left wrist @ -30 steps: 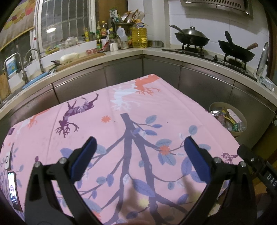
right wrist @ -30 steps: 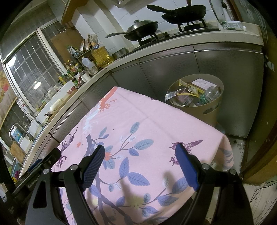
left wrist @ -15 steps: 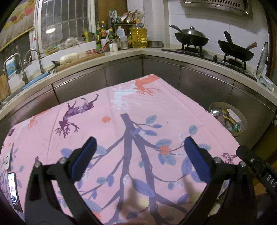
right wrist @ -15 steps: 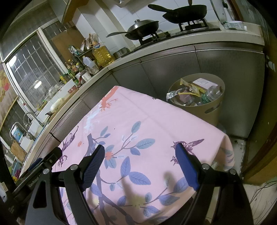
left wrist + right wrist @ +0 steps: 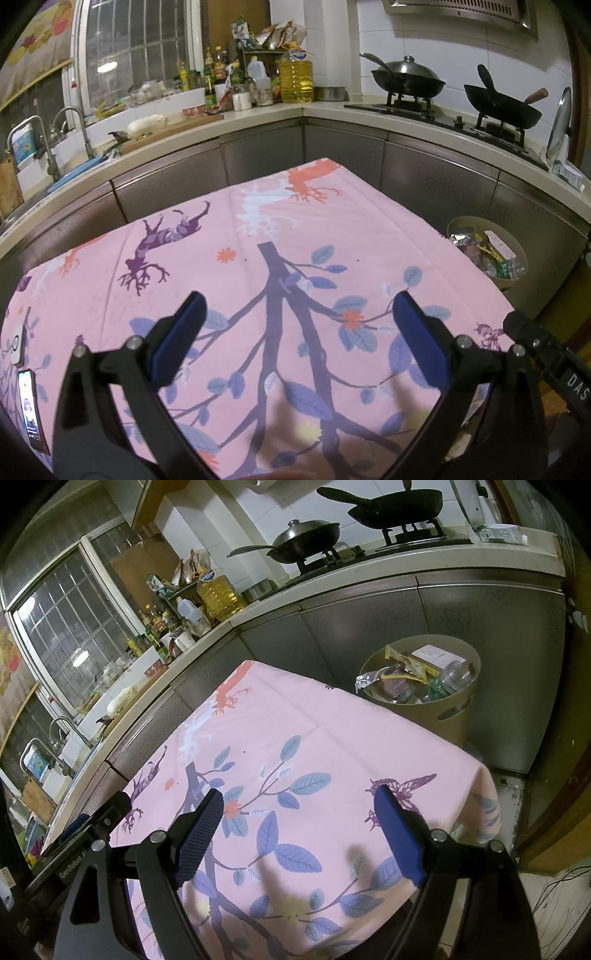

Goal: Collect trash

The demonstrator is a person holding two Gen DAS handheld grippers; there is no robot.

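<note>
Trash sits in the bin (image 5: 511,284) already: in the left wrist view the round bin stands on the floor past the far right edge of the table, against the cabinets, holding wrappers and a clear bottle. The left tongs (image 5: 295,325) hang wide open over the pink tablecloth (image 5: 332,229) with nothing between the blue pads. No loose rubbish shows on the cloth, so the collecting looks finished or nearly so. A phone (image 5: 31,410) and a small white device (image 5: 18,341) lie at the cloth's left edge; these seem to be belongings, not litter, though the edge is too distorted to be sure.

The right wrist view gives a clearer look into the bin (image 5: 454,709): a foil pouch, yellow packets, a paper slip, a plastic bottle. The right tongs (image 5: 299,823) also gape empty above the cloth. This view adds the floor by the table's corner, but misses the phone.
</note>
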